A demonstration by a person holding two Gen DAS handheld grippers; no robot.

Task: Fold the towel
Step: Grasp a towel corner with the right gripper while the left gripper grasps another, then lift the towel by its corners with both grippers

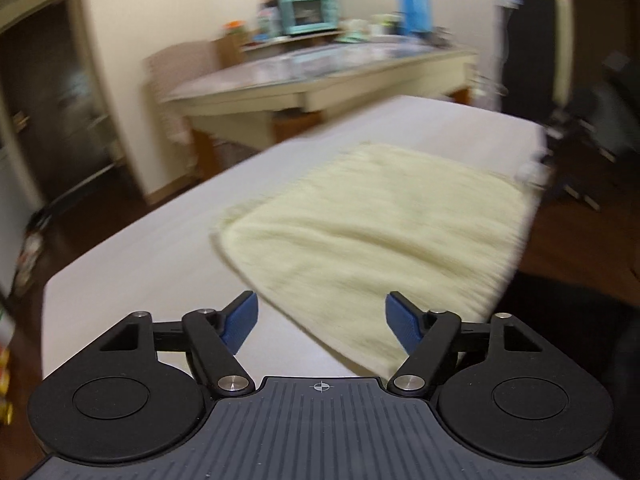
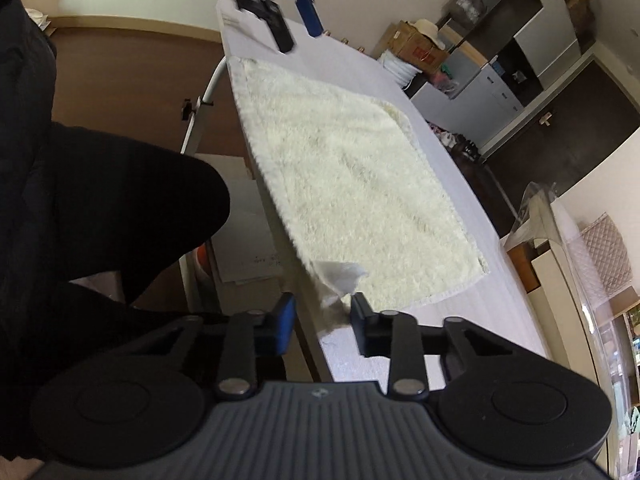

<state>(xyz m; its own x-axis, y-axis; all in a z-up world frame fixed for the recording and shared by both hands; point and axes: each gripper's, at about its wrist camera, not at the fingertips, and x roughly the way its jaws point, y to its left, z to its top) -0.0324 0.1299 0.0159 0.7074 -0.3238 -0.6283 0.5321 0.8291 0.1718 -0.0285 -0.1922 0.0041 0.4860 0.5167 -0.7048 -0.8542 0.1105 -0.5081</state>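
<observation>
A cream towel (image 1: 380, 232) lies flat on a white-covered table (image 1: 160, 264), along its near edge; it also shows in the right wrist view (image 2: 352, 176). My left gripper (image 1: 322, 322) is open and empty, just above the towel's near corner. In the right wrist view the left gripper (image 2: 302, 34) hovers above the towel's far end. My right gripper (image 2: 322, 314) is open, its fingers on either side of the towel's near corner, where a white tag (image 2: 340, 276) sticks up. Neither gripper holds anything.
A person's dark-clothed legs (image 2: 120, 216) are beside the table (image 2: 440, 152). A second table (image 1: 312, 76) with a teal oven (image 1: 308, 12) and a blue jug (image 1: 414, 0) stands behind. Cabinets and boxes (image 2: 500, 56) line the far wall.
</observation>
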